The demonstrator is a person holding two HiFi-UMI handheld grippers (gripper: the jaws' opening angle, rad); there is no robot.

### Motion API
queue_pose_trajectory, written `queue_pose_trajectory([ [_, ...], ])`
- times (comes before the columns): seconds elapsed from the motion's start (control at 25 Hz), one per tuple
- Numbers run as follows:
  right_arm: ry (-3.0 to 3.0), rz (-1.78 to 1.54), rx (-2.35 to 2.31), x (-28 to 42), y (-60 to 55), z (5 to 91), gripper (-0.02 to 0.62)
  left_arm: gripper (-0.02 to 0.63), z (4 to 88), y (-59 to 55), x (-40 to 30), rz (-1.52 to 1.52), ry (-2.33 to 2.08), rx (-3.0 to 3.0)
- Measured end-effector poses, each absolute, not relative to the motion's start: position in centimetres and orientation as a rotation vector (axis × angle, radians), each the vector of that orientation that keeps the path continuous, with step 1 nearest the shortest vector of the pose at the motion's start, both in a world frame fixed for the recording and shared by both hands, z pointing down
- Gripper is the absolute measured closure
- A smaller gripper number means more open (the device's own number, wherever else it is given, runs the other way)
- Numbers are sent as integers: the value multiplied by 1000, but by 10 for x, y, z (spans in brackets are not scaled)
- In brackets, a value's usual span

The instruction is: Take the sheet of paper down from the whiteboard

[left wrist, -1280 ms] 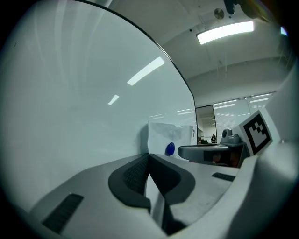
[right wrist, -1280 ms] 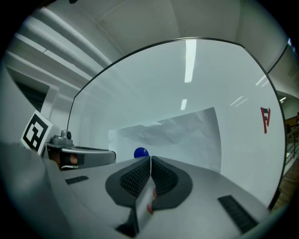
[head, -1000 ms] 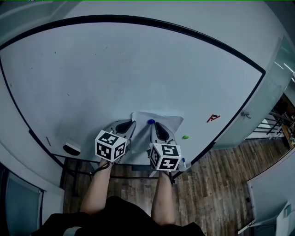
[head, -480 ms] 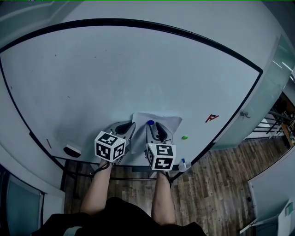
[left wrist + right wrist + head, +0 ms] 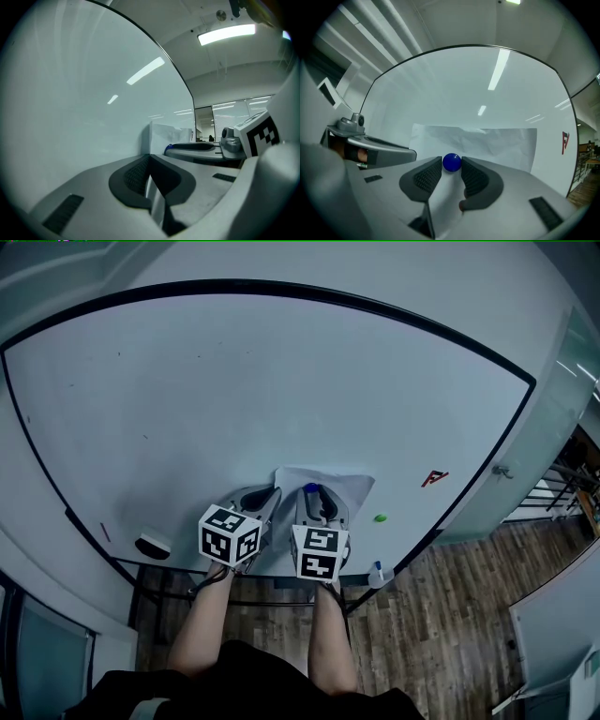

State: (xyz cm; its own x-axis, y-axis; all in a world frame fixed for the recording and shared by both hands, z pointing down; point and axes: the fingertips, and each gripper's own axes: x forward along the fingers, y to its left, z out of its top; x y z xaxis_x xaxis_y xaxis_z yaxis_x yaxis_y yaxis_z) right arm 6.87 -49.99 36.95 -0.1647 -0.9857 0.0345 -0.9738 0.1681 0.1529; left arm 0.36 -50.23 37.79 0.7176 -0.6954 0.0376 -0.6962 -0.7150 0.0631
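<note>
Jaws having just opened wide, the right tool [image 5: 451, 168] is straddling, without squeezing, the blue magnet [image 5: 452, 162] pinning the sheet of paper [image 5: 497, 143] to the whiteboard [image 5: 281, 381], while the left tool [image 5: 149, 159] is clamping the sheet's edge, apparently readying the magnet's removal

Cool, even light. A ceiling strip light [image 5: 227, 33] streaks glare across the whiteboard [image 5: 440, 93] before me. Fisheye bends every edge, and the nearest foreground seems slightly soft.
</note>
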Motion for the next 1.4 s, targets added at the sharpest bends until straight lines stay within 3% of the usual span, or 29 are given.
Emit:
queue_pose_trajectory([
  [1.4, -2356, -124, 1981, 69, -501, 374, 462, 584, 391, -499, 0, 23, -1107, 2834],
])
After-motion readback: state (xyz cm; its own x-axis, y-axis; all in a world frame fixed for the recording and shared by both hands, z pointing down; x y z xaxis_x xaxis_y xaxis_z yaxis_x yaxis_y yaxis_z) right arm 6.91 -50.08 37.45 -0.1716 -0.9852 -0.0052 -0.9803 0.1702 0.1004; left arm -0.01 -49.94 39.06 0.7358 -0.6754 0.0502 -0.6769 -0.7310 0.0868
